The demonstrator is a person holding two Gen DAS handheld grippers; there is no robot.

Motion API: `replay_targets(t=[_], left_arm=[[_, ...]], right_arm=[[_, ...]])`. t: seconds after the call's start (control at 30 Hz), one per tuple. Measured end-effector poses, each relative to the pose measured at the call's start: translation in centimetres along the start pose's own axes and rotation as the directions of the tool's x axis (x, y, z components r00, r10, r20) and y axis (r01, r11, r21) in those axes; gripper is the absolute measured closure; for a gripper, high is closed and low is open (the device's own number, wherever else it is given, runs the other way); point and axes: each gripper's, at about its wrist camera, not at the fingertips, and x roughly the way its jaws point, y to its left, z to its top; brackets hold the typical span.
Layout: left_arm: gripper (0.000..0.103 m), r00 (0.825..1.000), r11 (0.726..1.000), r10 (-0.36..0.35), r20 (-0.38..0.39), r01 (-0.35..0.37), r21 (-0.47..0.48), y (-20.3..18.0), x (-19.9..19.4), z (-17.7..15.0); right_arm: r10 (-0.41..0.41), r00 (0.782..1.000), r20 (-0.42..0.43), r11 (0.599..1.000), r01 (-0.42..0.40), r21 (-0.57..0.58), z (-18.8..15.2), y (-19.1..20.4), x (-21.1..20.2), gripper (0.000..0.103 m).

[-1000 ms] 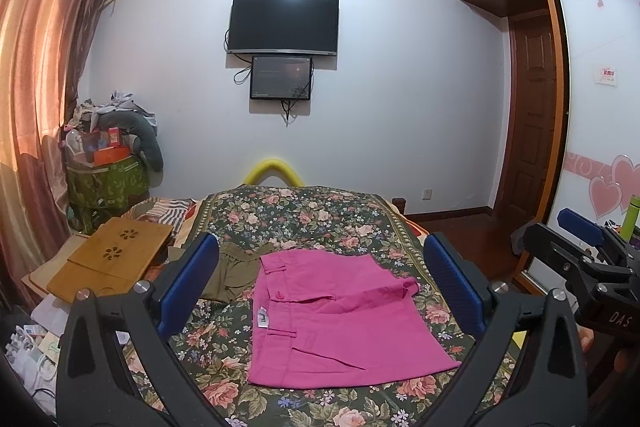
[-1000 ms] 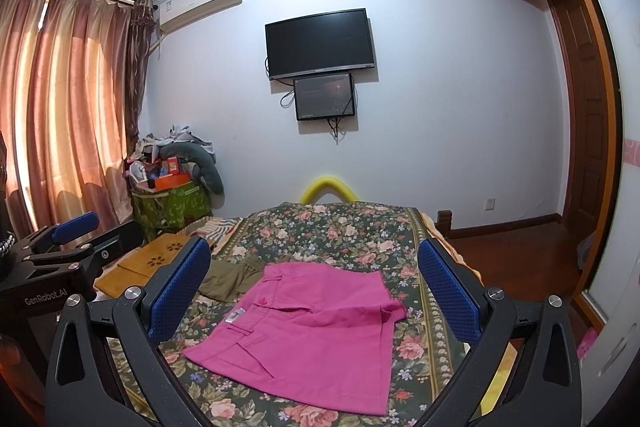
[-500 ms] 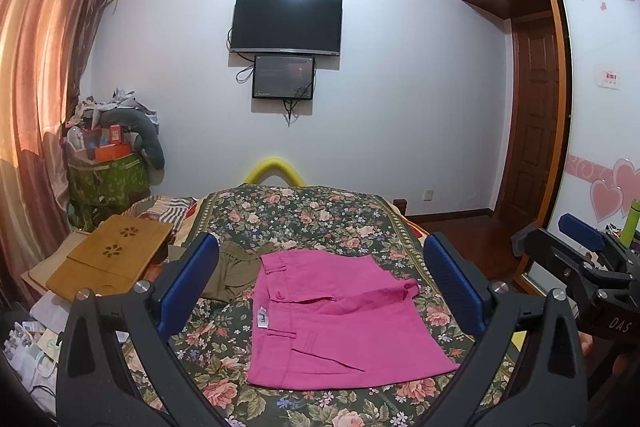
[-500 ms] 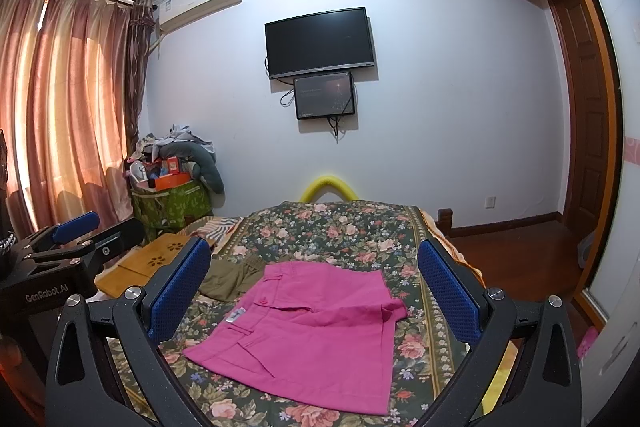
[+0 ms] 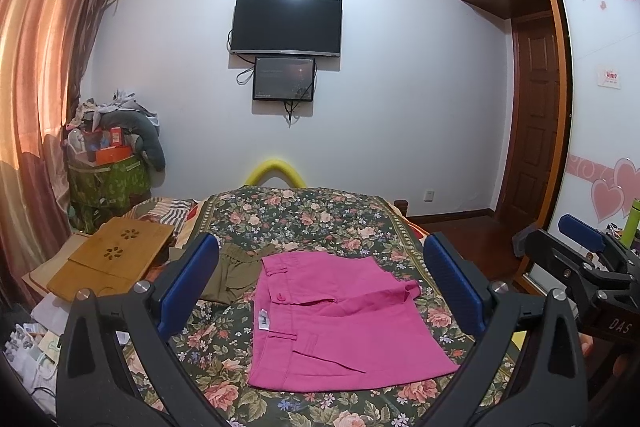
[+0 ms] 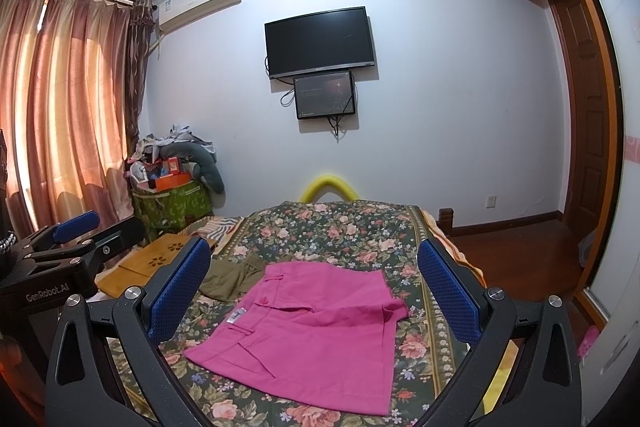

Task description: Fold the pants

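Pink pants (image 5: pixel 340 319) lie folded in a flat rectangle on the floral bedspread (image 5: pixel 304 215), waistband toward the left; they also show in the right wrist view (image 6: pixel 312 331). My left gripper (image 5: pixel 320 283) is open and empty, held above and short of the pants. My right gripper (image 6: pixel 316 291) is open and empty, also above the pants. The right gripper shows at the right edge of the left wrist view (image 5: pixel 580 267); the left gripper shows at the left edge of the right wrist view (image 6: pixel 72 247).
Olive-green clothing (image 5: pixel 236 271) lies just left of the pink pants. A wooden lap desk (image 5: pixel 112 259) sits at the bed's left. A green bag piled with things (image 5: pixel 108 179) stands by the curtain. Wardrobe and door are at the right.
Both views have shifted only slightly; the pants lie the same and both grippers stay open and clear of them.
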Motion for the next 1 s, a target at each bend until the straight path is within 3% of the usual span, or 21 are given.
replay_targets(t=[0.53, 0.8, 1.0], left_arm=[[0.0, 0.999, 1.0, 0.017, -0.035, -0.017, -0.004, 0.5, 1.4, -0.3], [0.0, 0.986, 0.999, 0.052, -0.158, -0.052, 0.003, 2.1, 7.2, -1.9], [0.0, 0.962, 0.997, 0.077, -0.262, -0.075, 0.017, 4.0, 13.5, -3.8]], right_arm=[[-0.031, 0.999, -0.012, 0.999, 0.031, -0.007, -0.3, -0.5, 1.3, 0.0], [-0.075, 0.993, -0.096, 0.997, 0.076, 0.016, -1.9, -3.0, 5.2, 0.0], [-0.113, 0.971, -0.209, 0.993, 0.118, 0.01, -4.1, -4.9, 9.4, 0.0]])
